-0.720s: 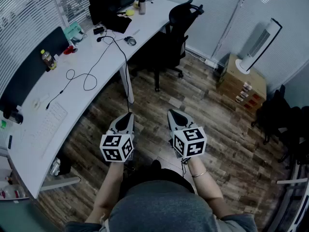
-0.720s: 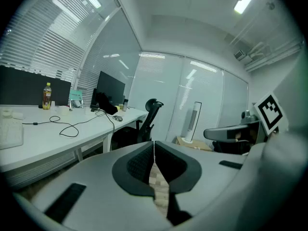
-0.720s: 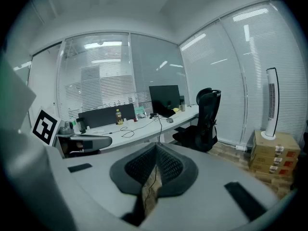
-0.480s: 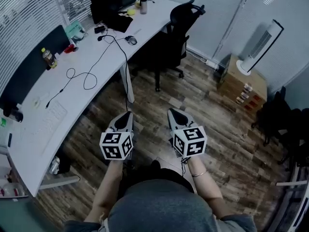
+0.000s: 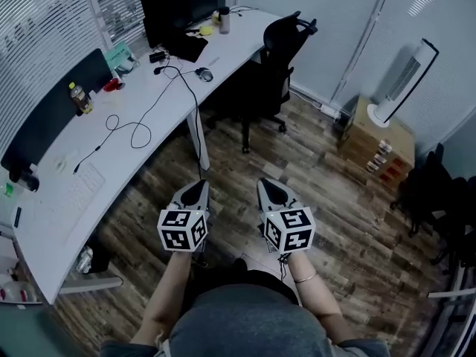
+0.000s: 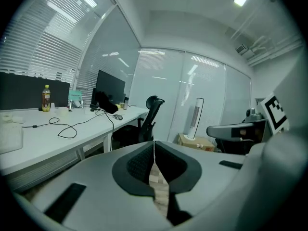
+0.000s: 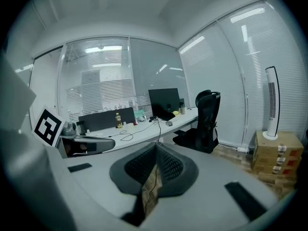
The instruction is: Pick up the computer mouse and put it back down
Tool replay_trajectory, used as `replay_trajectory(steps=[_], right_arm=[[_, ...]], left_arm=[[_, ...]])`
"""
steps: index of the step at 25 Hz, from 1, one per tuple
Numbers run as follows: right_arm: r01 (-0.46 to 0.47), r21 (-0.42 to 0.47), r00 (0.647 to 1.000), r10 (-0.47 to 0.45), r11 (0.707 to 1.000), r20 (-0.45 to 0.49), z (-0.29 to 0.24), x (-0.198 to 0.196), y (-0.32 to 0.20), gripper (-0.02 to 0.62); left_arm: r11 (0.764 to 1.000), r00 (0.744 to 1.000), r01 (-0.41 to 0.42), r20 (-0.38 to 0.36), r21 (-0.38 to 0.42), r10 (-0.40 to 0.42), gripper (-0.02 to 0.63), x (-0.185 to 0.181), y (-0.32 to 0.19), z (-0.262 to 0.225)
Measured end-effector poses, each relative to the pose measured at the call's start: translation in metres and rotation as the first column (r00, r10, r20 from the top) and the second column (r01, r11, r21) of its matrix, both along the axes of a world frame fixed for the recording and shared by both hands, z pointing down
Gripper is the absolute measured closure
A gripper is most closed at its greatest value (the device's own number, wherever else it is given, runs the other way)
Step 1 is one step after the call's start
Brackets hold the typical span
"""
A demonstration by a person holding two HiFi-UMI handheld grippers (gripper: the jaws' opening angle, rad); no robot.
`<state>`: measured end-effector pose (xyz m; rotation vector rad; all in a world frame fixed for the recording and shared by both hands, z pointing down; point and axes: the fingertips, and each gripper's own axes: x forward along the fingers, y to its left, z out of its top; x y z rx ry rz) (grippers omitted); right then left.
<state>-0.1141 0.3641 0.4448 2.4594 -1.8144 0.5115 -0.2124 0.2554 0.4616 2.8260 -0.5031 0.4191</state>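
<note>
A small grey computer mouse (image 5: 204, 74) lies on the long white desk (image 5: 89, 162), near the monitor, with its black cable trailing toward the desk's front edge; it also shows far off as the mouse (image 6: 118, 118) and the mouse (image 7: 169, 123). Both grippers hang over the wooden floor, well short of the desk. My left gripper (image 5: 195, 187) is shut with nothing in it, its tips meeting at the left gripper (image 6: 154, 142). My right gripper (image 5: 268, 184) is likewise shut and empty, seen as the right gripper (image 7: 156, 145).
A black office chair (image 5: 279, 47) stands at the desk beside the mouse. On the desk are a dark monitor (image 5: 177, 4), a keyboard (image 5: 74, 192), a bottle (image 5: 77, 97) and loose cables. A white tower fan (image 5: 401, 73) stands on a wooden cabinet (image 5: 375, 140) at the right.
The desk and chair have slid slightly down in the head view, and both grippers sit a little lower in it. Both stay shut and empty.
</note>
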Motion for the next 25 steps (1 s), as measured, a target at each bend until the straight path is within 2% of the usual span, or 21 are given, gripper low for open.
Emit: replay_trajectory(steps=[4,6,12,15,25], right_arm=[[-0.017,0.017,1.0,0.017,1.0,0.017,-0.001,0.012,0.009,0.586],[-0.012,0.019,0.999,0.012,1.0,0.031,0.001,0.014,0.011,0.526],[0.015,0.015,0.998,-0.015,1.0,0.06,0.007,0.013,0.01,0.479],[0.03,0.025,0.996,-0.032,0.999,0.084,0.008,0.015,0.002,0.447],[0.064,0.014,0.991,-0.065,0.998,0.121,0.018,0.037,-0.044,0.414]], left_arm=[[1.0,1.0,0.007,0.005,-0.005,-0.007,0.578,0.008,0.008,0.002],[1.0,1.0,0.009,0.01,-0.001,-0.009,0.578,0.01,0.012,0.003],[1.0,1.0,0.019,0.002,0.005,-0.019,0.578,0.012,0.015,0.001],[1.0,1.0,0.025,0.002,0.019,-0.025,0.578,0.014,0.01,-0.002],[0.998,0.998,0.057,0.014,0.005,-0.057,0.578,0.034,-0.035,0.011]])
